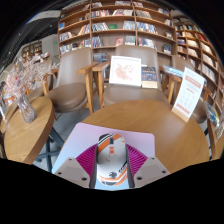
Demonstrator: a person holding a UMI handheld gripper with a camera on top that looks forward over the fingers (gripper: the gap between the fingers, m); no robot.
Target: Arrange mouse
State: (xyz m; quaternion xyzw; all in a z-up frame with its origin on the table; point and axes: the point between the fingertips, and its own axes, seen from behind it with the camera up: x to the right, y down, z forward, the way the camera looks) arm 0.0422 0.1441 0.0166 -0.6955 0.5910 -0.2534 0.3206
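A white and grey mouse (111, 160) with orange stripes sits between my fingers, its nose pointing away from me. My gripper (112, 166) is shut on the mouse, with the magenta pads (88, 157) pressing on both its sides. Under it lies a pale rectangular mouse mat (72, 153) on a round wooden table (170, 130). The mouse's underside is hidden, so I cannot tell whether it rests on the mat or hangs just above it.
A white sign stand (188, 93) is at the table's far right edge. Beyond the table are wooden chairs (72, 80), a display board (125, 70) and bookshelves (110, 20). Another round table (25, 135) with a glass vase (25, 106) is to the left.
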